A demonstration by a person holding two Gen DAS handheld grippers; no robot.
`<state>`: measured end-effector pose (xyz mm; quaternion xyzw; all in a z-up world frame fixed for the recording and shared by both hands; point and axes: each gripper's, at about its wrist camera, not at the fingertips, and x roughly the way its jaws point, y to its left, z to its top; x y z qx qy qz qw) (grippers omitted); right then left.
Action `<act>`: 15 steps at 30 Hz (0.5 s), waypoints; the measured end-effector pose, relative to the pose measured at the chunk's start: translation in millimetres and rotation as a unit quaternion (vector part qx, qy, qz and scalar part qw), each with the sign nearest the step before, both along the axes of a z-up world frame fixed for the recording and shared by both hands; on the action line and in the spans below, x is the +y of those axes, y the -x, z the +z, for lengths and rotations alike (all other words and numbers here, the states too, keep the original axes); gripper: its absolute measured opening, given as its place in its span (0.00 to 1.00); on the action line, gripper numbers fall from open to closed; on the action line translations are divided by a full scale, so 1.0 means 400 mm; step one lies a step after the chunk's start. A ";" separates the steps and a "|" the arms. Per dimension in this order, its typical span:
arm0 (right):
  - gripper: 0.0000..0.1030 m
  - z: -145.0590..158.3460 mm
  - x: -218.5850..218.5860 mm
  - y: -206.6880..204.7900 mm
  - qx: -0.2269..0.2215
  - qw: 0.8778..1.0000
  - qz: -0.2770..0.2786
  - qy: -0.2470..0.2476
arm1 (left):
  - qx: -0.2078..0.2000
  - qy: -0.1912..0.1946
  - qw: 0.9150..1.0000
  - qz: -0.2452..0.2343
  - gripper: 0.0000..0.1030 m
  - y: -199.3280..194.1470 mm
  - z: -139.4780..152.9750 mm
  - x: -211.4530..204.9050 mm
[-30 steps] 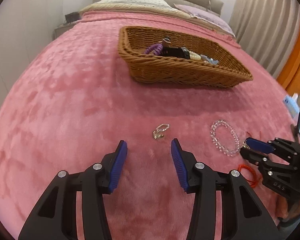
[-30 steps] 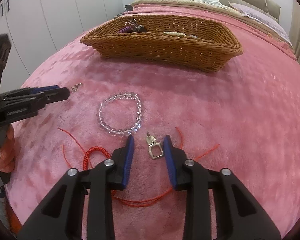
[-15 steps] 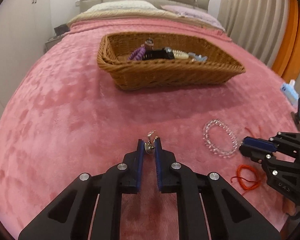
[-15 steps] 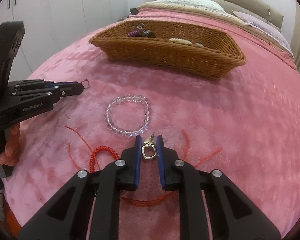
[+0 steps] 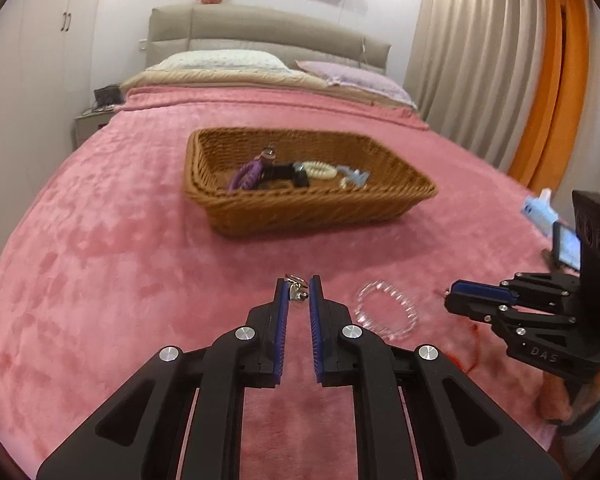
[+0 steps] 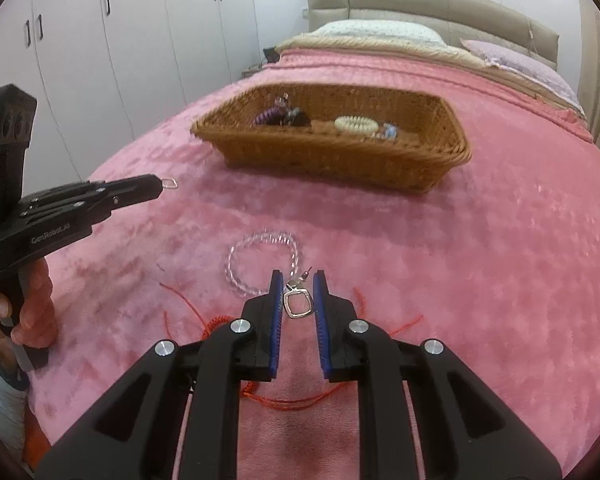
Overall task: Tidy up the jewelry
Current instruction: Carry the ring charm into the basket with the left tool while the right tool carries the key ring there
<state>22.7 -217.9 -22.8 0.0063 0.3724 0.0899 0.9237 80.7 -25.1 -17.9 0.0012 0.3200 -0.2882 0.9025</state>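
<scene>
My left gripper (image 5: 299, 286) is shut on a small silver earring (image 5: 296, 290) and holds it above the pink blanket; it also shows in the right wrist view (image 6: 160, 184). My right gripper (image 6: 297, 280) is shut on a silver square-hoop earring (image 6: 297, 303), lifted off the bed; it shows in the left wrist view (image 5: 452, 298) too. A clear bead bracelet (image 6: 260, 264) and a red cord (image 6: 220, 322) lie on the blanket below. The wicker basket (image 5: 320, 216) ahead holds several pieces of jewelry.
Pillows (image 5: 220, 62) and a headboard (image 5: 268, 28) stand at the far end of the bed. White wardrobe doors (image 6: 100, 60) are to the left, curtains (image 5: 500, 60) to the right. A blue-white item (image 5: 540, 212) lies at the bed's right edge.
Both grippers closed on their earrings and lifted them off the blanket, rising and tilting up toward the basket.
</scene>
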 end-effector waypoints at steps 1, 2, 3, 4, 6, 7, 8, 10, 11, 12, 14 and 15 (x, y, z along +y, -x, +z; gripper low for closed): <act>0.13 0.009 -0.003 0.003 -0.005 1.000 -0.002 -0.001 | -0.001 0.003 1.000 0.000 0.09 0.001 0.008 -0.002; 0.13 0.021 -0.007 0.005 -0.011 1.000 -0.006 -0.001 | -0.003 0.007 1.000 -0.001 0.09 0.003 0.017 -0.005; 0.13 0.036 -0.015 0.006 -0.017 1.000 -0.011 -0.004 | -0.005 0.009 1.000 -0.001 0.09 0.004 0.024 -0.006; 0.13 0.053 -0.023 0.005 -0.024 1.000 -0.016 -0.009 | -0.010 0.014 1.000 -0.003 0.09 0.005 0.039 -0.009; 0.13 0.084 -0.036 0.001 -0.035 0.999 -0.026 -0.015 | -0.019 0.024 1.000 -0.005 0.09 0.005 0.068 -0.013; 0.13 0.109 -0.045 -0.005 -0.045 0.998 -0.032 -0.019 | -0.024 0.030 0.999 -0.006 0.09 0.003 0.088 -0.016; 0.13 0.123 -0.051 -0.010 -0.050 0.998 -0.036 -0.022 | -0.031 0.034 0.999 -0.006 0.09 -0.001 0.109 -0.022; 0.13 0.160 -0.066 -0.041 -0.057 0.997 -0.045 -0.029 | -0.043 0.037 0.998 -0.009 0.08 -0.013 0.145 -0.039; 0.13 0.172 -0.071 -0.058 -0.060 0.997 -0.048 -0.029 | -0.049 0.037 0.998 -0.010 0.08 -0.022 0.162 -0.049; 0.13 0.184 -0.070 -0.078 -0.064 0.996 -0.050 -0.026 | -0.053 0.039 0.998 -0.012 0.08 -0.030 0.177 -0.060; 0.13 0.208 -0.072 -0.122 -0.074 0.996 -0.050 -0.016 | -0.054 0.043 0.997 -0.016 0.08 -0.062 0.198 -0.089; 0.13 0.217 -0.074 -0.145 -0.079 0.996 -0.051 -0.010 | -0.053 0.044 0.998 -0.015 0.08 -0.075 0.202 -0.098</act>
